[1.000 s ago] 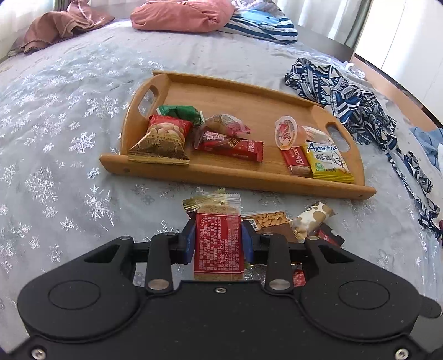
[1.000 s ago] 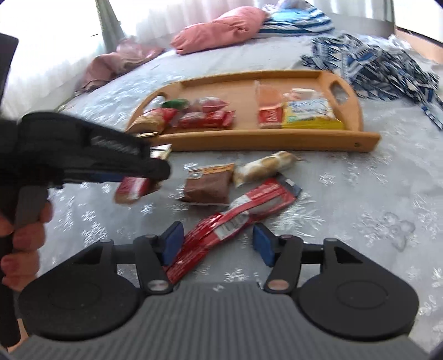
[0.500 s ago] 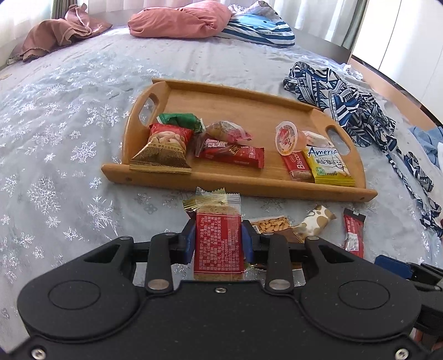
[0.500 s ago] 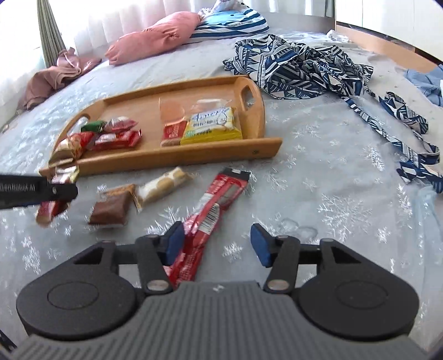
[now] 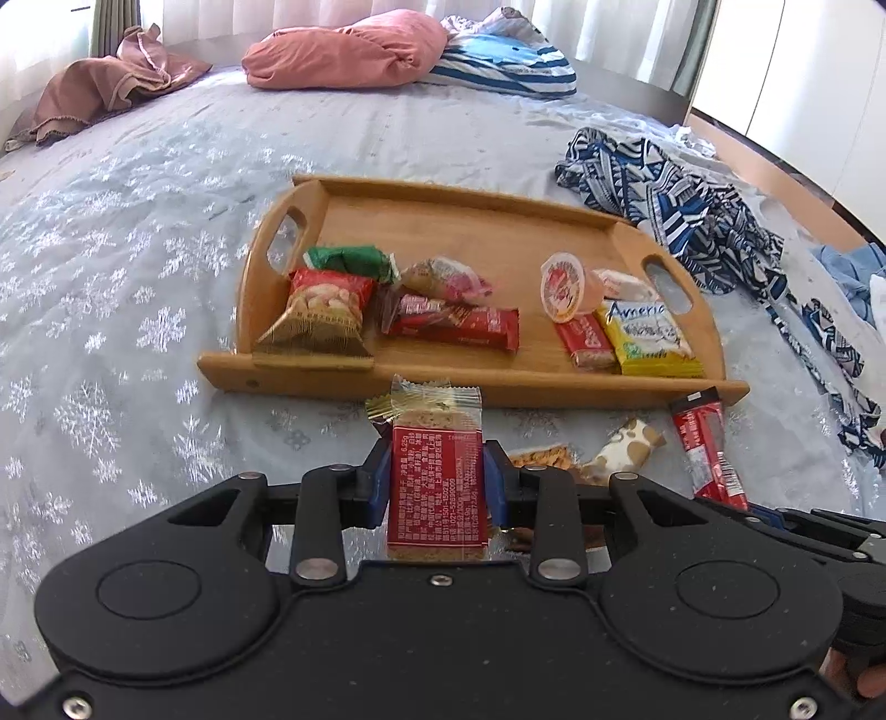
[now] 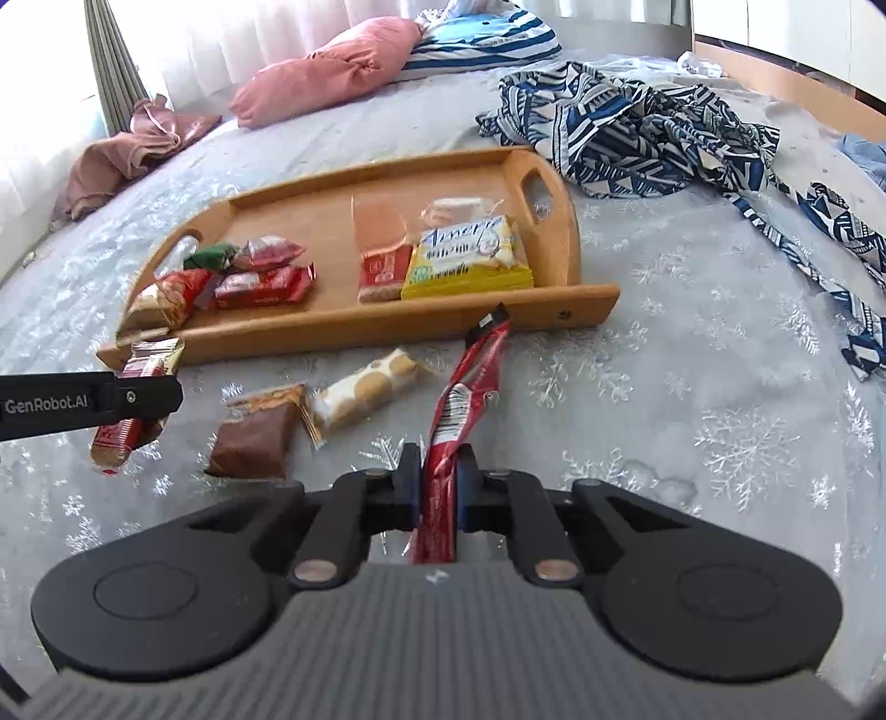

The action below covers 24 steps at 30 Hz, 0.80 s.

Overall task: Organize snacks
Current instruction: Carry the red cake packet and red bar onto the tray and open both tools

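Snacks in both claws: the right claw [image 6: 437, 482] is clenched on a long red packet [image 6: 468, 387], the left claw [image 5: 437, 487] grips a red-labelled bar [image 5: 437, 487] upright. Just beyond, loose snacks on the bed [image 6: 692, 387], then the wooden tray [image 6: 332, 327] with more.

A honey-brown wooden tray [image 5: 554, 382] sits on a pale grey bedspread [image 5: 138, 310] with white snowflakes, beside a blue-and-white patterned cloth [image 6: 637, 127] and a pink pillow [image 5: 343, 50].
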Motion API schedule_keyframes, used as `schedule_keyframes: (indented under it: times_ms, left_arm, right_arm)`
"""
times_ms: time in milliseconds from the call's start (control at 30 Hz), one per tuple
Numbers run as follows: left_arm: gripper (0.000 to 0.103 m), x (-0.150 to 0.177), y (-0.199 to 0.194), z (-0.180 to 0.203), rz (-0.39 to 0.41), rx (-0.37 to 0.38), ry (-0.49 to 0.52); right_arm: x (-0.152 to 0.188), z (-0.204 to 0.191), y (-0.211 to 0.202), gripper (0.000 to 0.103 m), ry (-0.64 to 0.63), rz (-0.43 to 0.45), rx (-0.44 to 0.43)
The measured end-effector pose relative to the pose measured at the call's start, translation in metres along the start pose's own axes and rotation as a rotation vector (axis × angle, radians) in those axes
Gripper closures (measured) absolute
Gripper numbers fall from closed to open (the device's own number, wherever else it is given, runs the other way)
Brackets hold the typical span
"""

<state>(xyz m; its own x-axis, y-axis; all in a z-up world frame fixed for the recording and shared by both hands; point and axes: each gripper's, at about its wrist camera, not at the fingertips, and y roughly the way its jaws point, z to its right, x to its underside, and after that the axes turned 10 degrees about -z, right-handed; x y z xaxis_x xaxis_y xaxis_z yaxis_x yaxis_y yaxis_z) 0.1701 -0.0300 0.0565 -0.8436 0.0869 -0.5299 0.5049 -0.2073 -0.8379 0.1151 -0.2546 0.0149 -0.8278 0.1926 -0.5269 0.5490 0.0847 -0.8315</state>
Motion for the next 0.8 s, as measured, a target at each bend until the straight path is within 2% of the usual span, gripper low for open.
schedule_keyframes:
  times_ms: [233,467,667,800]
  left_arm:
    - [0.071,-0.017,-0.013,-0.003,0.015,0.049,-0.022]
    - [0.071,-0.049,-0.020,-0.011,0.047,0.049,-0.057]
    - [0.071,-0.088,-0.008,-0.020,0.031,0.074,-0.087]
    - [0.071,-0.114,0.009,-0.023,0.006,0.069,-0.085]
  right_arm:
    - [-0.016,0.007,-0.022,0.090,-0.002,0.045,-0.041]
    - [-0.052,0.013,-0.030,0.090,0.010,0.063,-0.080]
    - [-0.087,0.015,-0.022,0.089,-0.040,0.089,-0.166]
    - [-0.111,0.011,-0.015,0.089,-0.072,0.116,-0.177]
